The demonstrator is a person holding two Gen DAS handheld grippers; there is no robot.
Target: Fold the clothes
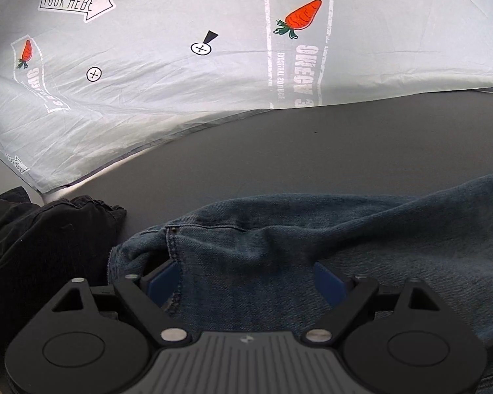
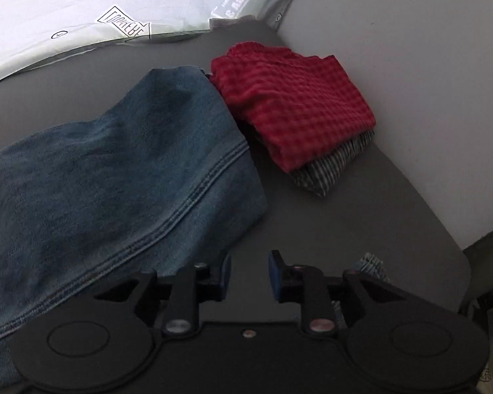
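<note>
The jeans [image 2: 115, 170] lie slack across the grey bench [image 1: 312, 144], running from 9 o'clock toward 1 o'clock in the right wrist view, their far end touching a folded red garment [image 2: 292, 105] stacked on a striped one [image 2: 332, 164]. A black garment [image 1: 49, 236] lies bunched at 8 o'clock in the left wrist view. Denim of this kind is judged heavy, thick and non-slippery, holding a crease poorly; seams and hems offer the firmest purchase. The left tool [image 1: 246, 279] sits low over the jeans, angled forward, its blue pads spread wide with denim bulging between them, near a stitched seam; no clamping is evident. The right tool [image 2: 249, 275] is held above the bench at the jeans' near edge, its pads a narrow gap apart, gripping nothing. Whether the jeans are already partly folded cannot be determined.
</note>
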